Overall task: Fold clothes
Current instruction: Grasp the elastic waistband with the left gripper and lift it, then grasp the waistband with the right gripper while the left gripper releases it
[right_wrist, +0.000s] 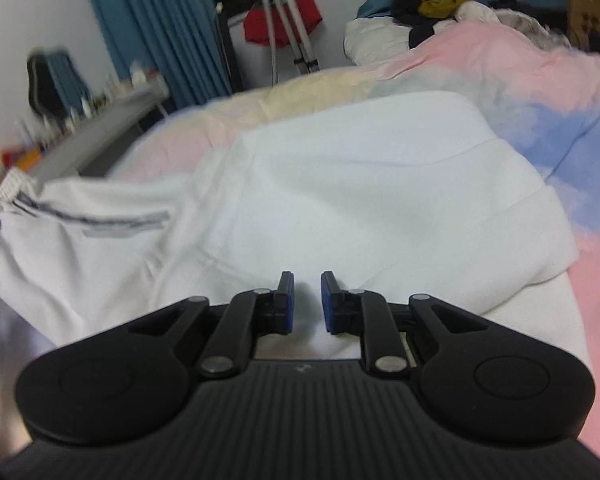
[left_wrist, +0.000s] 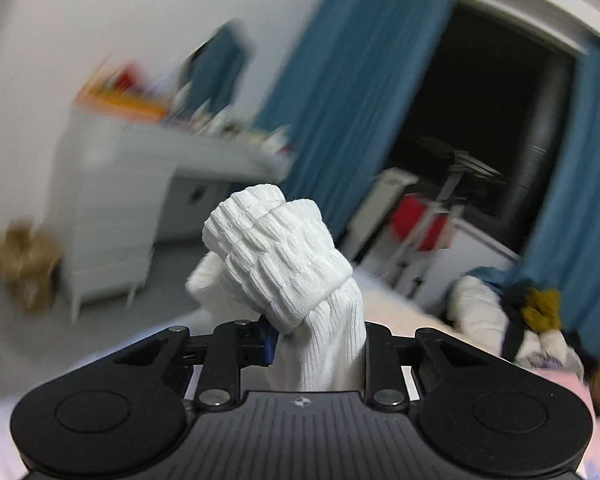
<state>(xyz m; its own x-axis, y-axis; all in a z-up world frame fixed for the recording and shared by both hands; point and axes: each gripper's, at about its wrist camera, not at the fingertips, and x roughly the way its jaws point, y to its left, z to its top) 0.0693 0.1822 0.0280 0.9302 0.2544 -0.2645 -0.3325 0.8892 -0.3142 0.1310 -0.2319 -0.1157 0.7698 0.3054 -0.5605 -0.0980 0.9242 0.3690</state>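
With the left claw (left_wrist: 318, 344) clamped on the white ribbed knit cuff (left_wrist: 278, 256), carry the sleeve smoothly across the white garment (right_wrist: 340, 200) while the right claw (right_wrist: 307, 304), slightly apart and empty, steadies it.

Left claw (left_wrist: 318, 344) aimed slightly below level, tilted in roll, black linkage arms folded inward at the bottom of the left wrist view. Jaws drawn close on a bunched white ribbed cuff (left_wrist: 276, 252), one blue pad (left_wrist: 269, 344) pressed against the knit on the left, the opposite pad hidden behind the fabric. Cloth standing up between the fingers and filling the gap.

Right claw (right_wrist: 307, 302) pitched downward more steeply, held level in roll. Blue pads (right_wrist: 287, 300) parallel with a narrow gap showing between them, nothing pinched there, poised just over white fabric.
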